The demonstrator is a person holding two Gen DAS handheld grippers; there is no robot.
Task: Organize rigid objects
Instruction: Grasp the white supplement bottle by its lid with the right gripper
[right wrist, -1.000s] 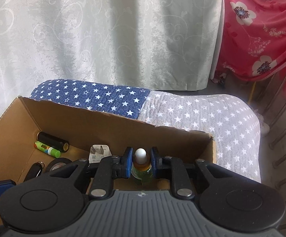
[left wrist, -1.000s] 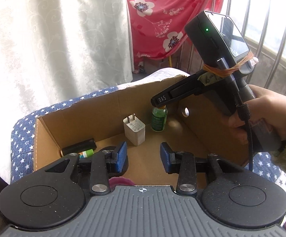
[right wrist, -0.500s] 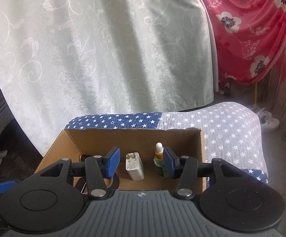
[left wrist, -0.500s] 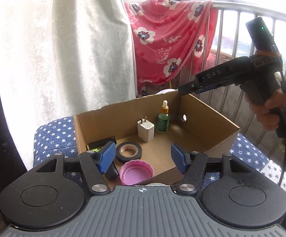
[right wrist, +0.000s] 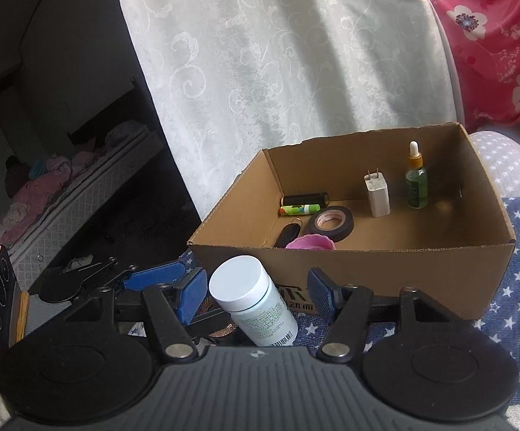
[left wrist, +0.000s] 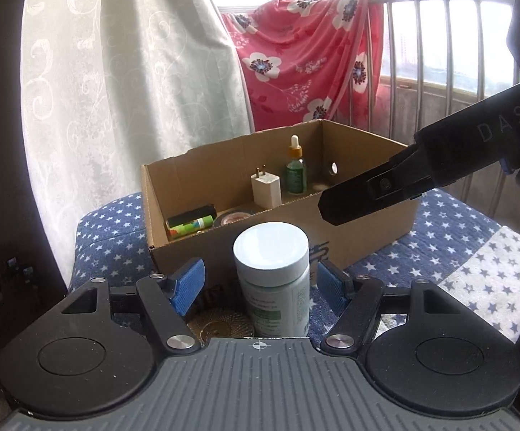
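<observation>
Left wrist, fingers (left wrist: pixel 195 282) apart – bottle (left wrist: pixel 272 276) between, untouched

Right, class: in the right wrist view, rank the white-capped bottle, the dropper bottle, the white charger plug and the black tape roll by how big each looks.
1. White-capped bottle, though it is nearest the camera, which inflates it.
2. Dropper bottle, black tape roll and white charger plug: too alike to rank.

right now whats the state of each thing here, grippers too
left gripper: open, jaws just widened, around the white-capped bottle, pads apart from it
right gripper: open, jaws just widened, holding nothing
white-capped bottle: capped, upright, outside the box
cardboard box: open top
dropper bottle: upright, capped, in box
charger plug: standing, prongs up
tape roll: lying flat
</observation>
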